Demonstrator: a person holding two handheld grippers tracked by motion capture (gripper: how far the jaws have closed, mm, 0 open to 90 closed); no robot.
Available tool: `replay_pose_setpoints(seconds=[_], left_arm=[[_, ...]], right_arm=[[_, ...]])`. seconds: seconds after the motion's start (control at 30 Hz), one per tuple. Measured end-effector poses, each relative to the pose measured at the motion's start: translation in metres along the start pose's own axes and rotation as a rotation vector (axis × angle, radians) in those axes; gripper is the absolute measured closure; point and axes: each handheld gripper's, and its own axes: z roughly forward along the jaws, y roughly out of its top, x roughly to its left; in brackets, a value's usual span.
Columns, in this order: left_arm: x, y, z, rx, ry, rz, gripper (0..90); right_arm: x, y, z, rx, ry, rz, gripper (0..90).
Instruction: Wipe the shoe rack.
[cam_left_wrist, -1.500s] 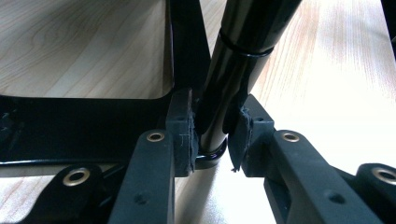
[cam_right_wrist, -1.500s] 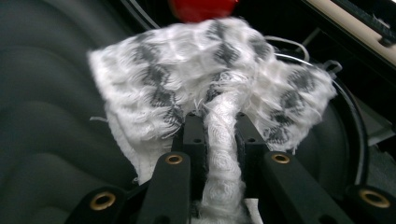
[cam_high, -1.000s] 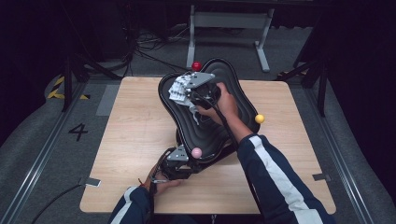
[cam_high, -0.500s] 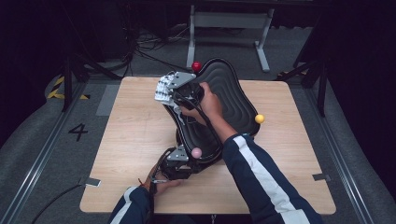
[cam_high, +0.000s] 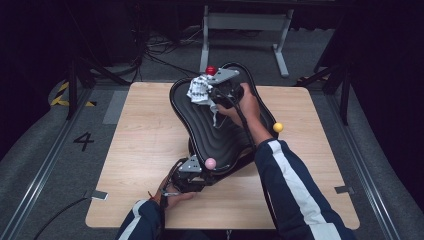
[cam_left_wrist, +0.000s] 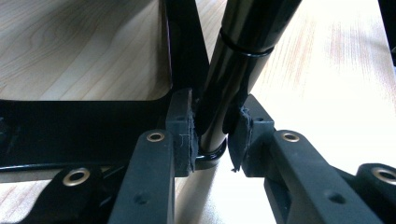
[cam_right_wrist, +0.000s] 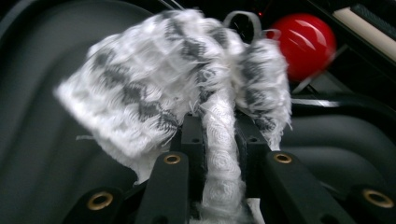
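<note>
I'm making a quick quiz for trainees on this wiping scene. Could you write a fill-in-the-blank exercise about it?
1. The right tool grips a white and grey ____.
2. The left tool is clamped on a black ____.
3. The black ridged seat lies on a ____ table.
4. The ball behind the cloth is ____.

Missing words: cloth; tube; wooden; red

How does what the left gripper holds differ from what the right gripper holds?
The left gripper clamps a rigid, glossy black tube of the seat's frame; the right gripper pinches a soft white-and-grey cloth. The tube stands near the table; the cloth sits bunched on the black seat. Both are firmly gripped.
</note>
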Motion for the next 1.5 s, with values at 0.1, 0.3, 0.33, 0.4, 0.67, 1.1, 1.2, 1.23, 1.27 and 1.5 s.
replay_pose_setpoints(seconds=[0.1, 0.3, 0.33, 0.4, 0.67, 1.1, 1.2, 1.23, 1.27, 1.5], left_arm=[[0.000, 0.000, 0.000, 0.000, 0.000, 0.000, 71.1], [0.000, 0.000, 0.000, -0.002, 0.001, 0.003, 71.1], [0.000, 0.000, 0.000, -0.001, 0.001, 0.001, 71.1], [0.000, 0.000, 0.000, -0.002, 0.001, 0.003, 71.1], [0.000, 0.000, 0.000, 0.001, -0.002, 0.002, 71.1], [0.000, 0.000, 0.000, 0.002, -0.004, 0.005, 71.1], [0.000, 0.000, 0.000, 0.002, -0.004, 0.006, 71.1], [0.001, 0.000, 0.000, 0.002, -0.004, 0.006, 71.1], [0.001, 0.000, 0.000, 0.002, -0.004, 0.006, 71.1], [0.000, 0.000, 0.000, 0.000, -0.004, 0.003, 71.1]], right_arm=[[-0.012, -0.007, -0.002, 0.018, -0.032, 0.009, 77.6], [-0.038, -0.020, -0.003, 0.046, -0.112, 0.064, 77.7], [-0.043, -0.023, -0.003, 0.052, -0.128, 0.072, 77.7], [-0.052, -0.028, -0.004, 0.061, -0.139, 0.100, 77.7], [-0.084, -0.047, -0.007, 0.107, -0.187, 0.166, 78.0], [-0.079, -0.037, -0.003, 0.117, -0.204, 0.119, 77.9], [-0.078, -0.032, -0.002, 0.107, -0.189, 0.116, 77.8], [-0.076, -0.030, -0.001, 0.103, -0.185, 0.110, 77.8], [-0.073, -0.028, 0.000, 0.101, -0.181, 0.100, 77.8], [-0.053, -0.013, 0.003, 0.078, -0.127, 0.039, 78.0]])
